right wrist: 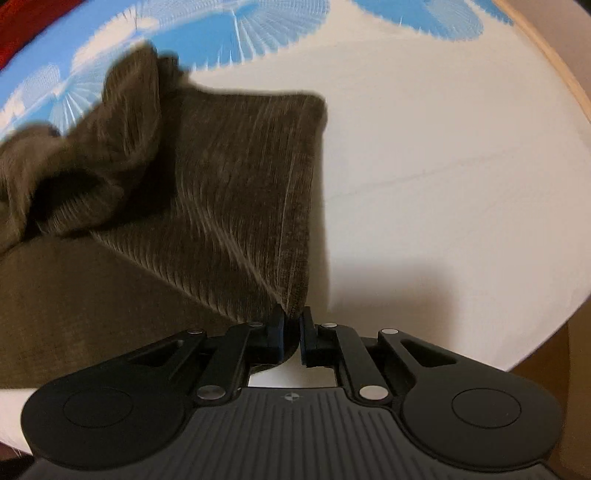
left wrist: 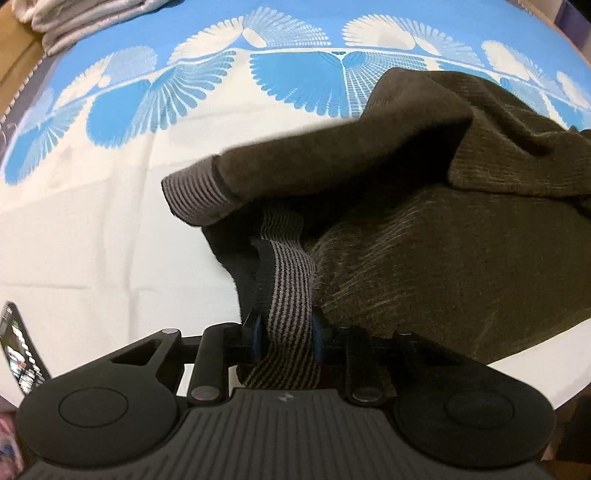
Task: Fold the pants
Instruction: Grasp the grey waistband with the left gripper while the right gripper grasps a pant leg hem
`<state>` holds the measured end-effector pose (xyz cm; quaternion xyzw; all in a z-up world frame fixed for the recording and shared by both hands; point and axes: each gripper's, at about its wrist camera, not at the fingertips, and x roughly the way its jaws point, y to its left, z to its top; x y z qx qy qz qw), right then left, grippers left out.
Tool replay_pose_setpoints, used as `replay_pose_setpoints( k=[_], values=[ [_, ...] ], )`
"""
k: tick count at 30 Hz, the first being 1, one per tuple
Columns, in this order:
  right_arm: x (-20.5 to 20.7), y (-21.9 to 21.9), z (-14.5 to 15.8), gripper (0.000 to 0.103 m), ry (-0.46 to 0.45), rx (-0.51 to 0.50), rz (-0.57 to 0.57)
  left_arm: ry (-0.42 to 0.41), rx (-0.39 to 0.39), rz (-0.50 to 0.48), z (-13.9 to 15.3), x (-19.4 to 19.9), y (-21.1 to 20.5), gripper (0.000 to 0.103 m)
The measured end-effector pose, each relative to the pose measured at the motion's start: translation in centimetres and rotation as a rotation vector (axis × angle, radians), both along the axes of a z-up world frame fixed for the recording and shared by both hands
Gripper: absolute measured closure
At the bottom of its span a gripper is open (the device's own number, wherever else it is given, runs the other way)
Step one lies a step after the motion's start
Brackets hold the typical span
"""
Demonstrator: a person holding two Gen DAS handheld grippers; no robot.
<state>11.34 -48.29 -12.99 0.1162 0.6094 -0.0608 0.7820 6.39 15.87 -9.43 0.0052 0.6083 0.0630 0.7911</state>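
Left wrist view: left gripper [left wrist: 286, 334] fingers pinch the striped cuff [left wrist: 290, 291]; right gripper [right wrist: 291, 332] fingers pinch the pants [right wrist: 236, 192] fabric corner, legs trailing toward the bed sheet's [left wrist: 92, 240] patterned far edge.

A white cloth [left wrist: 92, 240] with a blue fan-patterned border covers the surface, and on it lie the brown corduroy pants [left wrist: 424, 240], pale folded fabric [left wrist: 74, 22] far back, a phone [left wrist: 18, 350] near.

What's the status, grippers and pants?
Left gripper clamped on striped cuff. Right gripper pinching pants edge. Pants rumpled. Nothing blocking.
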Motion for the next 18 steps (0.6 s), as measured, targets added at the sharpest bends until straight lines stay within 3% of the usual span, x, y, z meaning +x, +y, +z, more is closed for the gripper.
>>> replay_pose_setpoints(
  k=[1,3,4,5,10,12,14,18],
  values=[
    [0.0,-1.2,0.5,0.091,-0.043,0.041,-0.059,-0.017,-0.012,0.002,0.3,0.2,0.3,0.069],
    [0.0,-3.2,1.3,0.076,-0.112,0.081,-0.162,-0.06,-0.033,0.033,-0.2,0.4,1.0,0.068],
    [-0.1,-3.9,1.5,0.064,-0.134,0.09,-0.198,-0.055,-0.048,0.053,-0.3,0.5,1.4,0.068],
    [0.0,-4.5,1.5,0.059,-0.147,0.1,-0.225,-0.043,-0.064,0.067,-0.4,0.8,1.8,0.067],
    [1.3,-4.7,0.0,0.059,-0.142,0.134,-0.251,0.009,-0.07,0.055,-2.1,2.2,2.0,0.06],
    [1.8,-4.0,-0.5,0.057,-0.137,0.128,-0.228,0.038,-0.1,0.043,-3.2,2.4,2.4,0.037],
    [2.4,-3.5,-1.0,0.05,-0.125,0.117,-0.2,0.048,-0.118,0.021,-4.5,2.5,2.2,0.029],
    [4.5,-2.7,-2.8,0.043,-0.066,0.065,-0.155,0.043,-0.11,0.003,-5.1,3.0,2.4,0.027]
  ],
)
